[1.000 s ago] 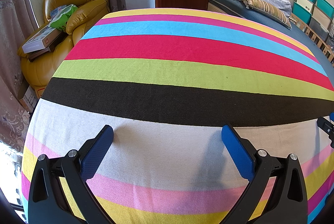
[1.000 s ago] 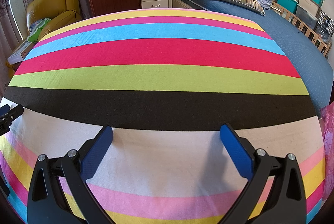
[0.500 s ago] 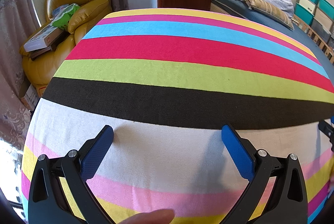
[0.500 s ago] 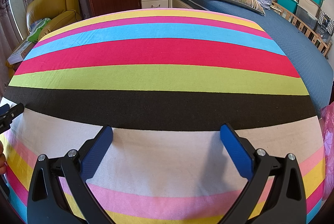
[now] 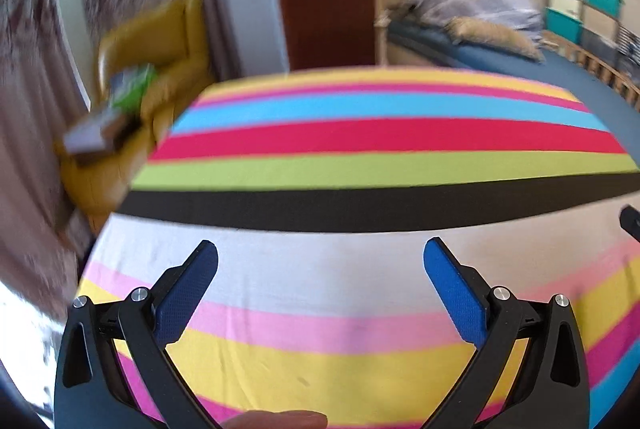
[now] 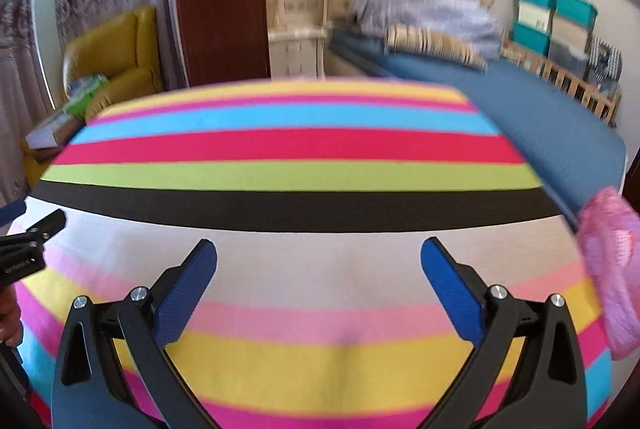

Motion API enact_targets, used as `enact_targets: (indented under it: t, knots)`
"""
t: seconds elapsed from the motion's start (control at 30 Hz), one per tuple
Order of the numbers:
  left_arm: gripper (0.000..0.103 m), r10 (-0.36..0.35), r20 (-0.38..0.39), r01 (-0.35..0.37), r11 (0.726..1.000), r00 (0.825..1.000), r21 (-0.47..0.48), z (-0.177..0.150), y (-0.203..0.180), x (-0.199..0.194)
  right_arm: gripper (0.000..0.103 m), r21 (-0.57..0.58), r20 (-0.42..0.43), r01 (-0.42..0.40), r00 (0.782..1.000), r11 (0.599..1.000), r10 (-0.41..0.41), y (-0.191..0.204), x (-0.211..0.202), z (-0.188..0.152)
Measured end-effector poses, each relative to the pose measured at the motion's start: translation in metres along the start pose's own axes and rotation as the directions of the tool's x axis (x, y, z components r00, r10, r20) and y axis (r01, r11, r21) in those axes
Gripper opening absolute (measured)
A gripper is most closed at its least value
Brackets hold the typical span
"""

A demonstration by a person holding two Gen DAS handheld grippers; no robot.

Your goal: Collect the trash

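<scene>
Left wrist view first: the left tongs (image 5: 320, 257) are spread wide with nothing between the blue pads, hovering over the desk (image 5: 380, 133), which is covered in a striped cloth. Honestly I can't find any trash on it from here; the cloth looks bare, and the whole frame is smeared, so small scraps could easily be missed. A fingertip (image 5: 276, 420) pokes in at the bottom edge, and the tip of the other tool shows at the right edge. Off to the left is a yellow armchair (image 5: 160, 45) with a green packet (image 5: 132, 89) and a flat box on it, which might be the stuff to collect, but I can't tell. Right wrist view: the right tongs (image 6: 318, 255) are wide apart too, and empty, over the same stripes. A fluffy pink thing (image 6: 612, 269) hangs at the desk's right edge, close to the right finger, and I can't tell what it is. Beyond it is a bed (image 6: 540, 113) with pillows, teal storage boxes (image 6: 556, 17) behind. Biggest risk as I see it: grabbing blind while the view is blurry and pinching the cloth, or snagging that pink fluff and dragging it off.
</scene>
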State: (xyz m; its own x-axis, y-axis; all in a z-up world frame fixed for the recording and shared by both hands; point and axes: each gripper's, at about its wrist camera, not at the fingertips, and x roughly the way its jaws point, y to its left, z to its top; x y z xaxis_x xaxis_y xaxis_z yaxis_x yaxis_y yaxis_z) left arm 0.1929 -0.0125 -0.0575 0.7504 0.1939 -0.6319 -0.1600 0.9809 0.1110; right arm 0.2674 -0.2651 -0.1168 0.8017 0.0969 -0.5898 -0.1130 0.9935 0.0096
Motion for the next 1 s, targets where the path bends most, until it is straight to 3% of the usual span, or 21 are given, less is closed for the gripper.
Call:
enact_targets:
  t: [0.17,0.27,0.4,0.57,1.0]
  knots:
    - [0.096,-0.148,0.078,0.147,0.989,0.986,0.013,-0.001,-0.032,-0.043,0.099,-0.01,0.095,0.041,0.995,0.999,-0.04,-0.01,-0.054,-0.018]
    - [0.096,-0.131,0.117,0.127,0.991,0.984,0.039,-0.005,-0.053,-0.062,0.099,0.0,0.092,0.033,0.995,0.999,-0.033,-0.018,-0.074,-0.028]
    - [0.096,-0.176,0.094,0.17,0.983,0.98,0.075,-0.008,-0.08,-0.076,0.099,0.048,0.104,0.056,0.993,0.997,-0.06,-0.039,-0.104,-0.044]
    - [0.096,-0.187,0.116,0.172,0.977,0.976,0.124,-0.018,-0.103,-0.094,0.099,0.06,0.14,0.07,0.987,0.996,-0.078,-0.054,-0.134,-0.06]
    - [0.096,-0.178,0.109,0.165,0.98,0.978,0.113,-0.027,-0.097,-0.098,0.099,0.036,0.112,0.032,0.993,0.999,-0.036,-0.035,-0.137,-0.067]
